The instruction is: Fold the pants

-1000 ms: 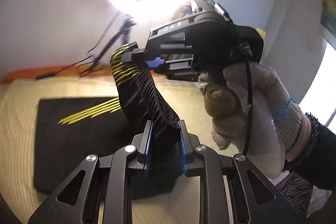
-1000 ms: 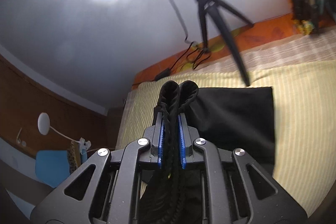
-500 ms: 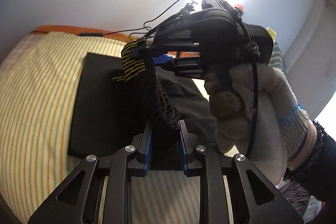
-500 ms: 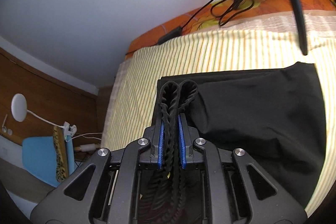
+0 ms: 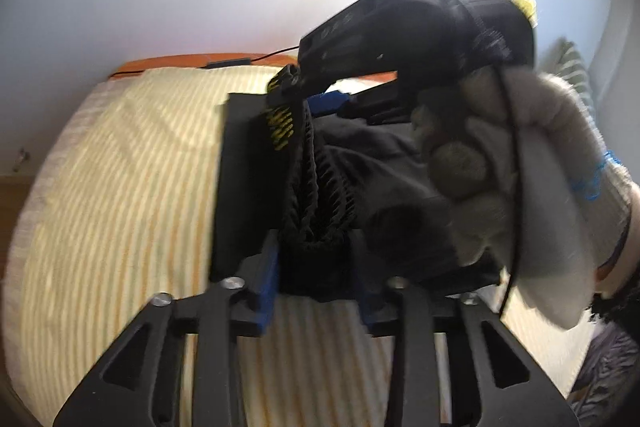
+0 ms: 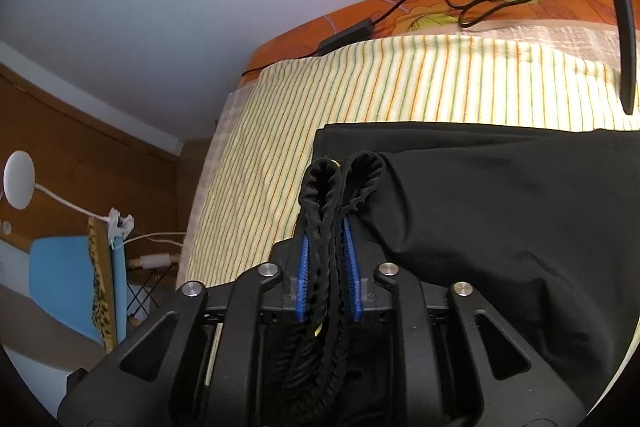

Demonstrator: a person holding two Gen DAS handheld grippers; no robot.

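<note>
Two grippers — left gripper (image 5: 314, 259) and right gripper (image 6: 327, 259) — each clamp the gathered elastic waistband (image 6: 340, 179) of the black pants (image 6: 500, 211), carrying it over the pants' lower half lying flat on the yellow striped bedsheet (image 6: 360, 99) — apparently to fold them.

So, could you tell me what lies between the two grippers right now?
In the left wrist view, the pants' gathered waistband spans from the left gripper to the right gripper.
</note>
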